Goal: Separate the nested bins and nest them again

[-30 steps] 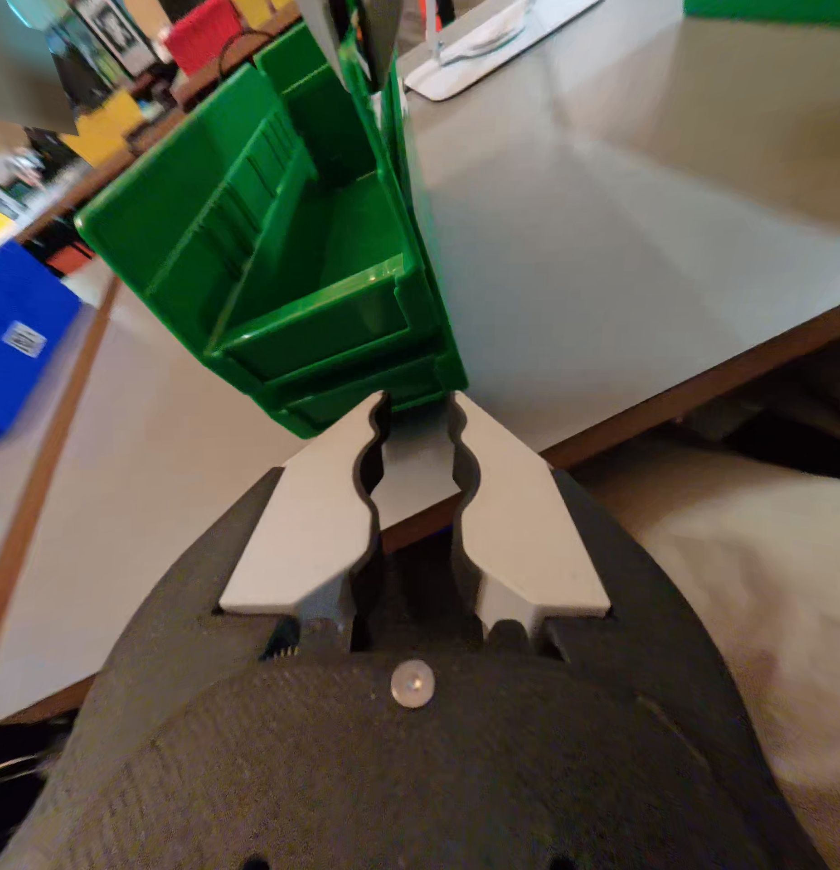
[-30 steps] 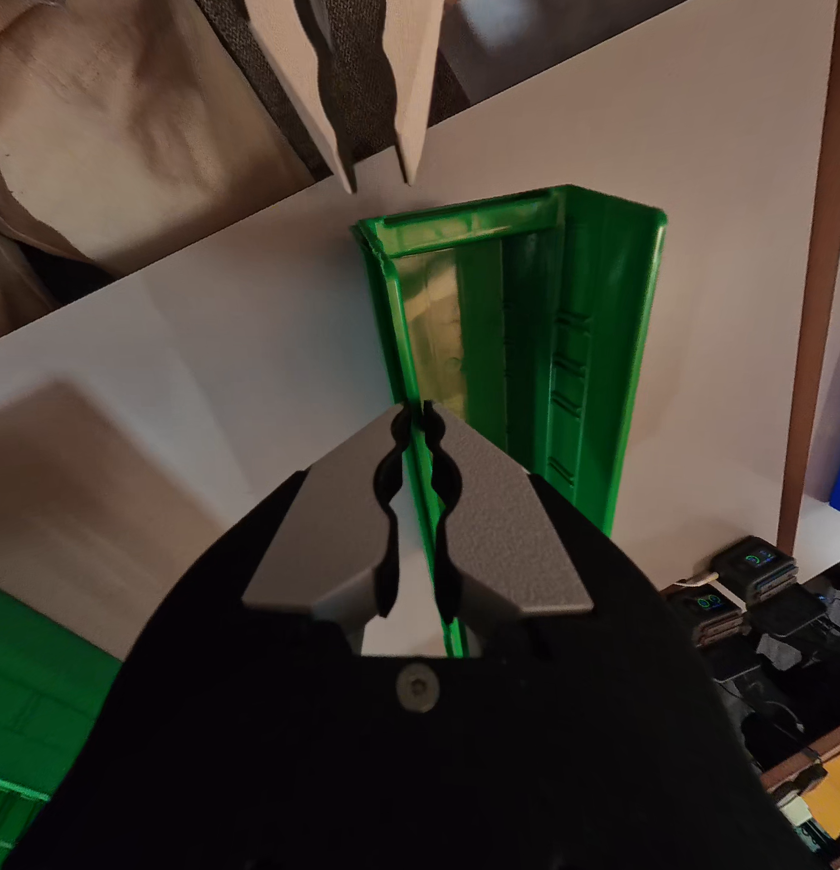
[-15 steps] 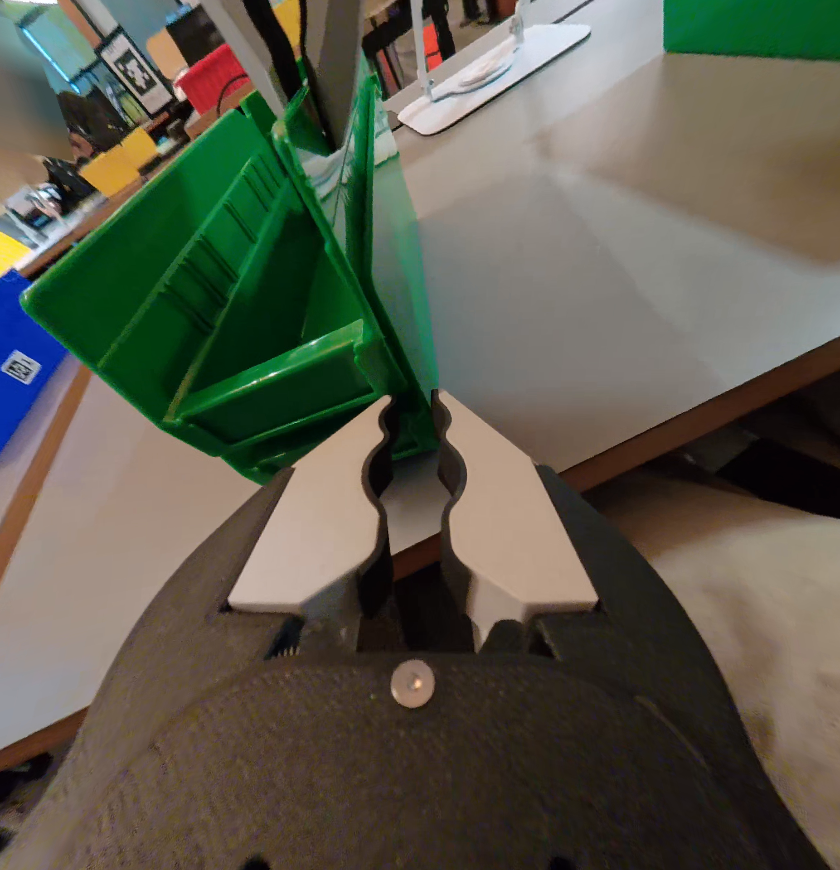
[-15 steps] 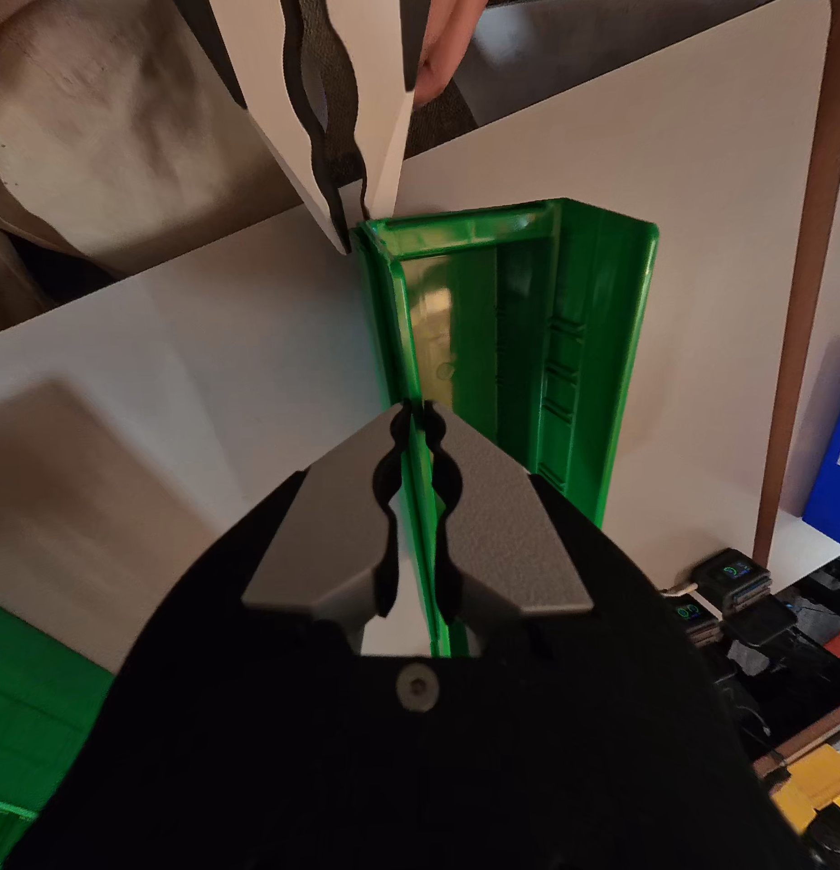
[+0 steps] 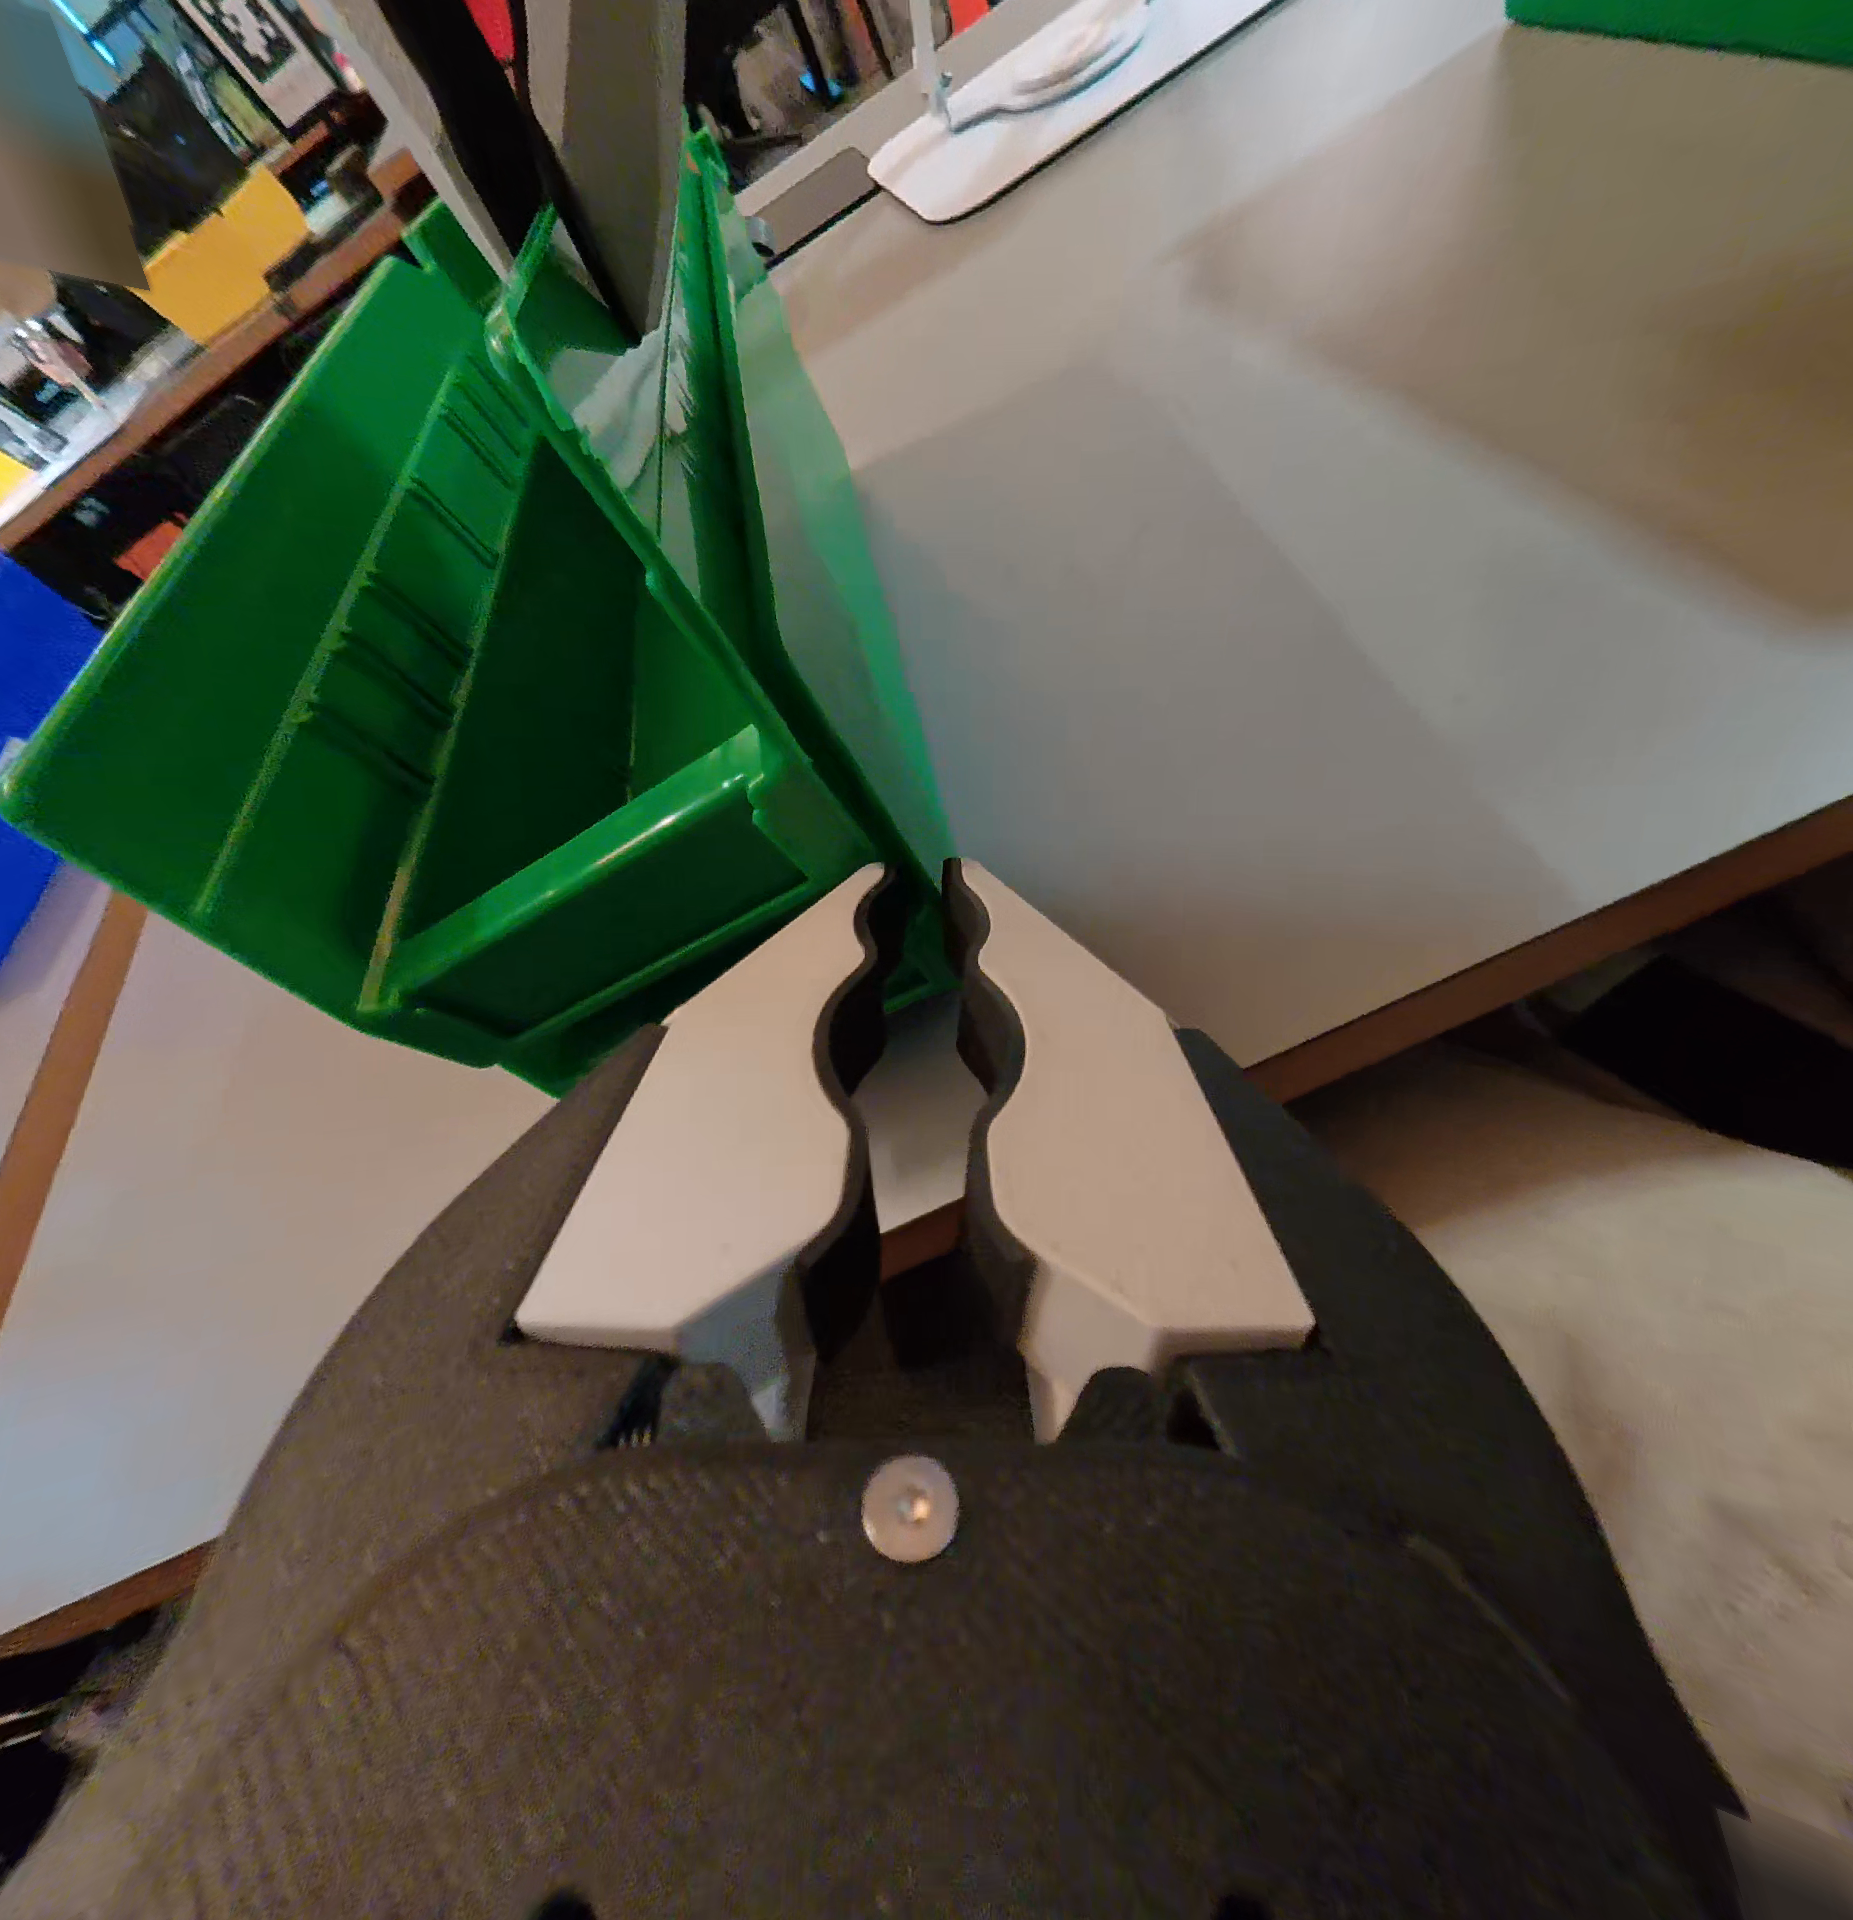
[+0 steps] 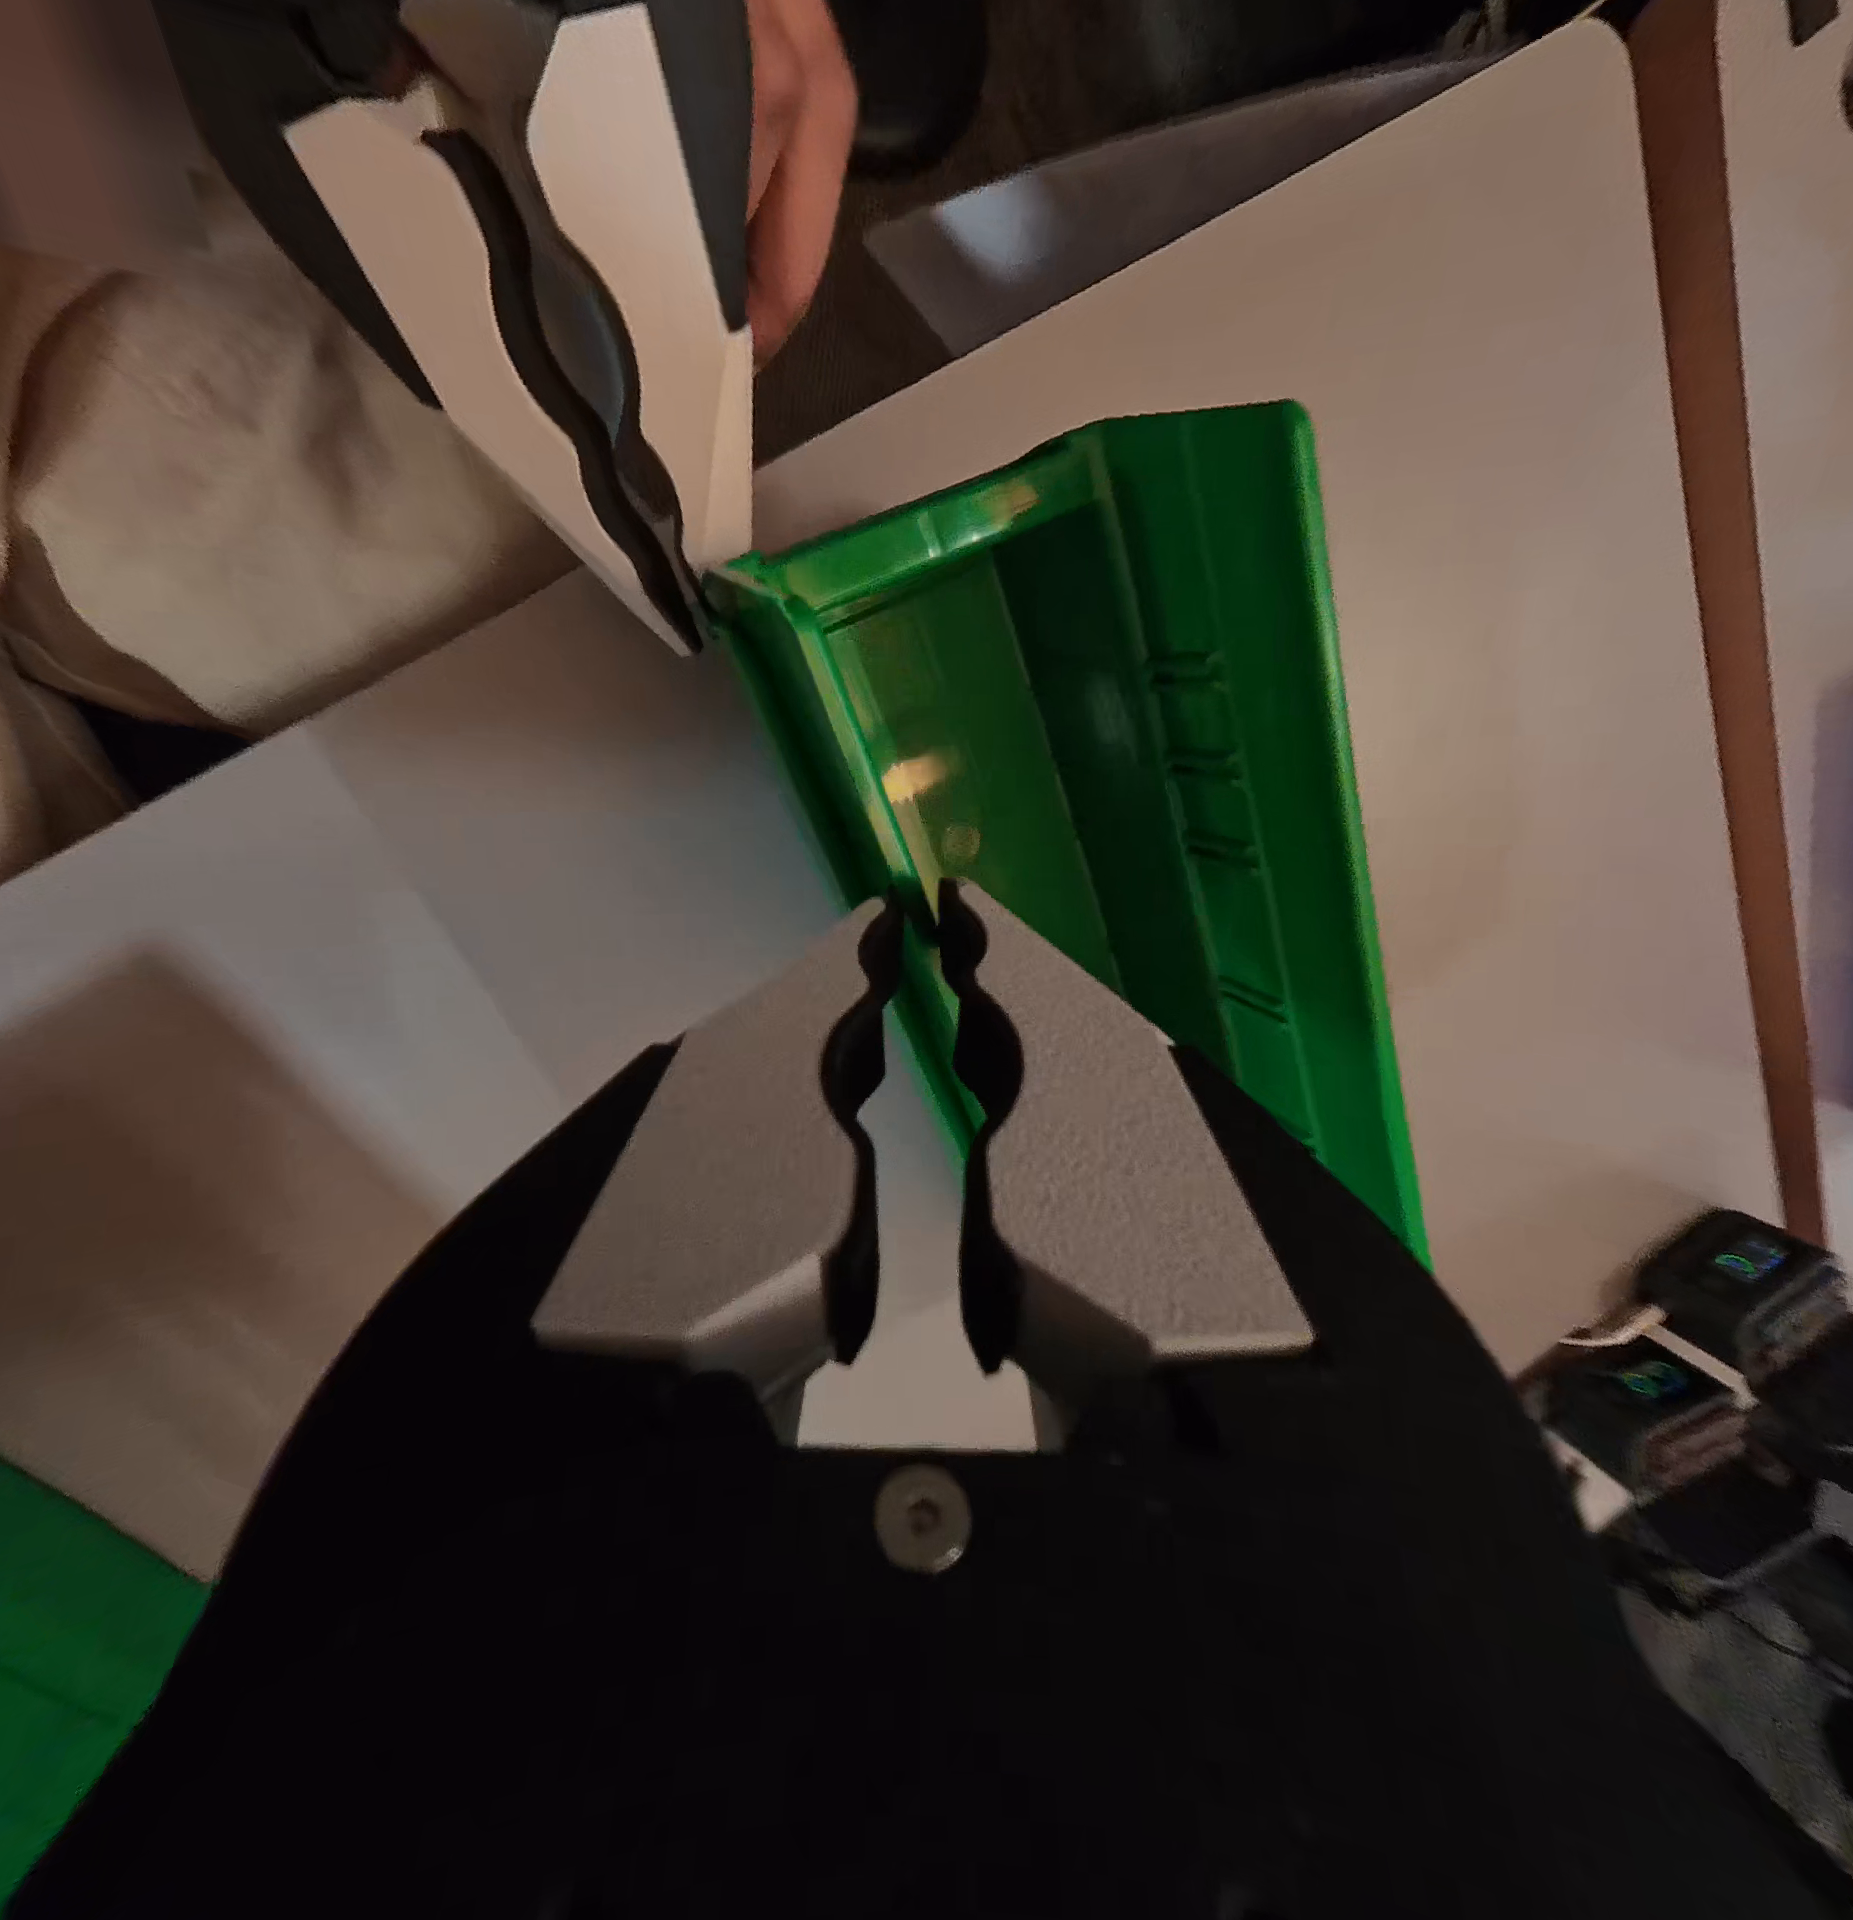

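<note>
Gripping the right side wall of the green bins, your right tongs are closed on that thin wall at its far end, as the right wrist view shows the green edge running between the two fingers. Your left tongs sit at the near right corner of the same bins, the fingers nearly together with the green corner just between the tips; you cannot tell for certain from these views whether they pinch it or only touch it.

The bins lie on the pale tabletop, near its near edge, tilted so the open top faces left in the left wrist view. Two shells show there: an inner bin with a low front lip, and an outer one whose wall stands apart from it on the right, a wedge of gap opening toward the far end.

On the far side of the tabletop stands a flat white base with a thin post. A blue box sits at the far left, off the tabletop. Another green surface shows at the lower left of the right wrist view.
</note>
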{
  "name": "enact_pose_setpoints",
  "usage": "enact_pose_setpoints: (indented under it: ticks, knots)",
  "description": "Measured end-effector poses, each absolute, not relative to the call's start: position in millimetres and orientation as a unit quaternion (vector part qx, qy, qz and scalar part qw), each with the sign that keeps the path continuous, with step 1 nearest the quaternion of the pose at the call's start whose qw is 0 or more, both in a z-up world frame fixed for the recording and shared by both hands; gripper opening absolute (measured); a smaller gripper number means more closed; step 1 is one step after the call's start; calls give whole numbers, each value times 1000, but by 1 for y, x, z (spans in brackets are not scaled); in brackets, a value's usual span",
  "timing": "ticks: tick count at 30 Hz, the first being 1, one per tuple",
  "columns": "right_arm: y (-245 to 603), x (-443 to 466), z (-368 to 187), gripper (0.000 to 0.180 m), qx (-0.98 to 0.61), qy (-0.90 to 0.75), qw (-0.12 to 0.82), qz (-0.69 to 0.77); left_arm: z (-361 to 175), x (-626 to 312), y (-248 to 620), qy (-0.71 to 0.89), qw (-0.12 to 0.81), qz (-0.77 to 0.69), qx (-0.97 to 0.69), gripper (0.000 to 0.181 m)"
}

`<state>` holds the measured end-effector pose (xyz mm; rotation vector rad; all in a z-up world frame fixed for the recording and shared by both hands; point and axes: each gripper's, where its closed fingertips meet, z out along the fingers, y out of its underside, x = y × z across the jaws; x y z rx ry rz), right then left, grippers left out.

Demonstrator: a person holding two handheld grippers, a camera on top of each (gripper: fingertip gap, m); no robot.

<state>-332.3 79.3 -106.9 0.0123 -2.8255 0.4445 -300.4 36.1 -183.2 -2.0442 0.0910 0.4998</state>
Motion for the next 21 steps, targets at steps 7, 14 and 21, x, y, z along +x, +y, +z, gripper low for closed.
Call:
enact_pose_setpoints:
  ticks: [7,14,21]
  knots:
    - [82,-336,-104,26,-31,-969,138,202,-188,-306,34,32,486,212,-847,7]
    - [205,-426,-65,46,-332,-883,251,215,-189,-301,36,41,484,216,-847,6]
    - [310,-437,-102,36,-555,-792,223,123,-189,-300,37,44,488,215,-845,6]
